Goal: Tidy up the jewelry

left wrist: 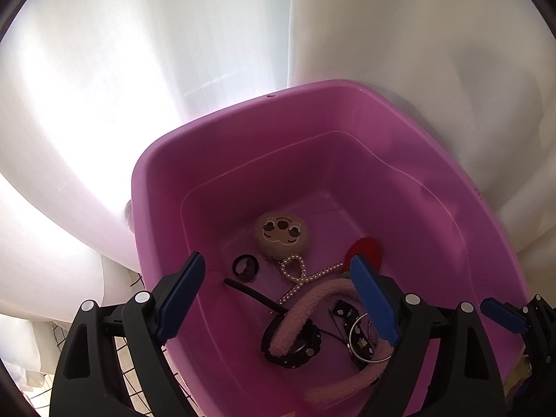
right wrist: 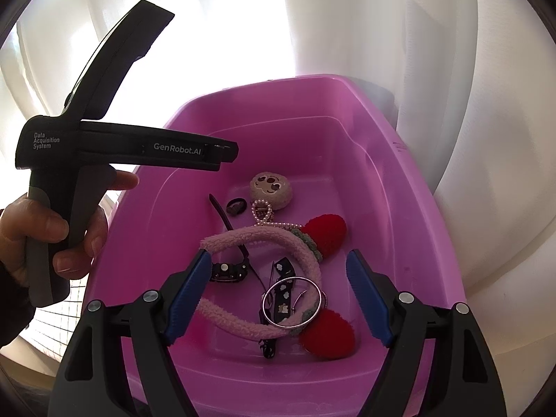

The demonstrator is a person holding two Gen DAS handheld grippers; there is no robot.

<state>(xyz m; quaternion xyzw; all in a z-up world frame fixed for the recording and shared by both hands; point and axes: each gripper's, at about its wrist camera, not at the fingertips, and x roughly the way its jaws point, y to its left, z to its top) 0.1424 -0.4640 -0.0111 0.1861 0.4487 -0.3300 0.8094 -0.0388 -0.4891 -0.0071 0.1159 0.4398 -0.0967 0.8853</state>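
Both your grippers, left gripper (left wrist: 274,299) and right gripper (right wrist: 278,295), hover with jaws apart and empty over the tub (right wrist: 399,180); headband (right wrist: 243,239), watch (right wrist: 226,271), pearls (right wrist: 274,224) already inside.

The black handheld gripper device (right wrist: 114,153) seen from the right wrist camera carries white lettering. Along its side bar it reads "GenRobot.AI", and on the block at the rear it reads "Data Acquisition System" in three short lines.
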